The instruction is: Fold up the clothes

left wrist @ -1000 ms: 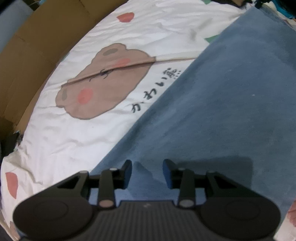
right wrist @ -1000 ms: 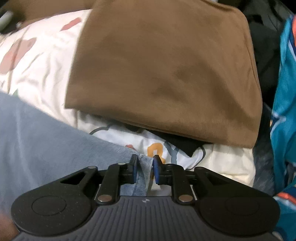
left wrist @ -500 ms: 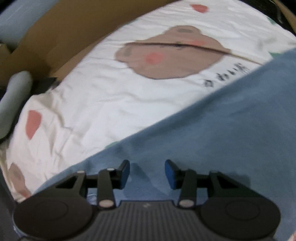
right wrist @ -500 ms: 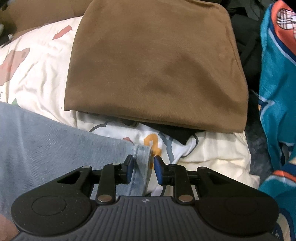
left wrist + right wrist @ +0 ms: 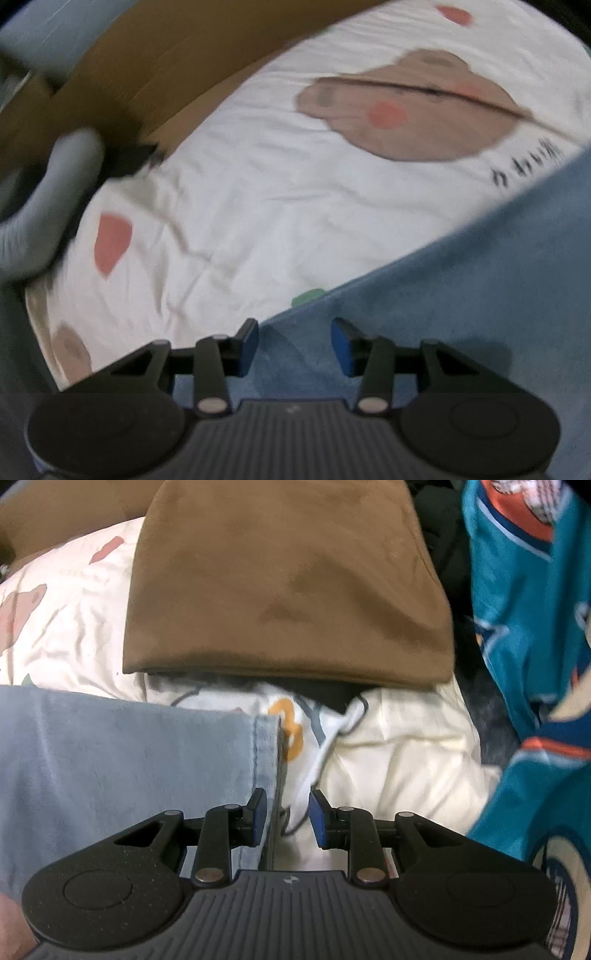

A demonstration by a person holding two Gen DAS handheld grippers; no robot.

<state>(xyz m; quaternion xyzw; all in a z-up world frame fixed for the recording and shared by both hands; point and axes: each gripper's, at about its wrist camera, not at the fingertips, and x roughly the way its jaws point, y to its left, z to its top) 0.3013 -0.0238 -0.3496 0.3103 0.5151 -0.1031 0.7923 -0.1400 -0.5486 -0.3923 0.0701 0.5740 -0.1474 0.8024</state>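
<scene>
Left wrist view: my left gripper (image 5: pixel 294 347) stands half open over the blue garment (image 5: pixel 461 314) on the bear-print bedding (image 5: pixel 258 192), pinching nothing. Right gripper (image 5: pixel 287 818) part open, hem (image 5: pixel 266 760) loose between pads. Fold laid; next, regrip an edge.

Dim, soft indoor light; both views motion-blurred, w/ fisheye warp at edges.

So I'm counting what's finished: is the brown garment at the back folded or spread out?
Folded. In the right wrist view the brown garment lies as a compact rectangle with a layered front edge, on the cream printed bedding.
</scene>
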